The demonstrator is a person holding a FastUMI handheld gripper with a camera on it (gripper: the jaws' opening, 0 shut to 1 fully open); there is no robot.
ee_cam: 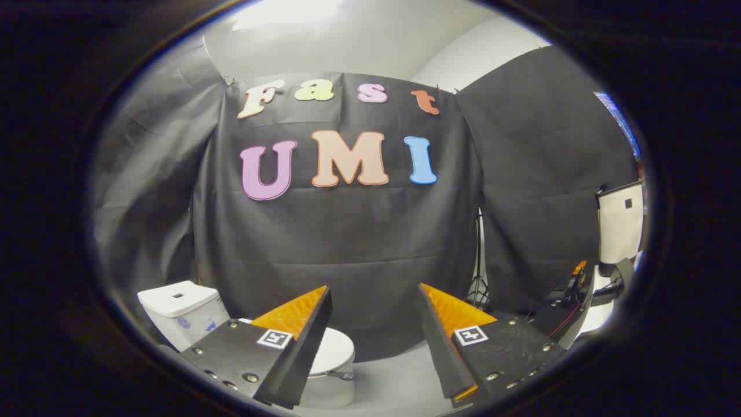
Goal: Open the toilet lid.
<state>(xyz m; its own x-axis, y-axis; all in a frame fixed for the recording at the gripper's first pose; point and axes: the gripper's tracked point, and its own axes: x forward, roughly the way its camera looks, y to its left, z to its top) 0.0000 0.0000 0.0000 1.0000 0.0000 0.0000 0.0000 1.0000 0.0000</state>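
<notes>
A white toilet stands on the floor against the black cloth wall, below and beyond my left finger. Its tank [178,307] rises left of that finger. The lid [334,349] lies flat and closed, and the left finger covers much of it. My gripper [375,288] hangs in the air above and to the right of the bowl, open, with a wide gap and nothing between its fingers. It is well short of the lid and touches nothing.
Black cloth walls the booth behind and on both sides. A tripod leg [478,284] stands at the cloth seam on the right. Further right are a white panel [620,223] and equipment with cables [570,295]. Grey floor [393,370] runs between the toilet and that gear.
</notes>
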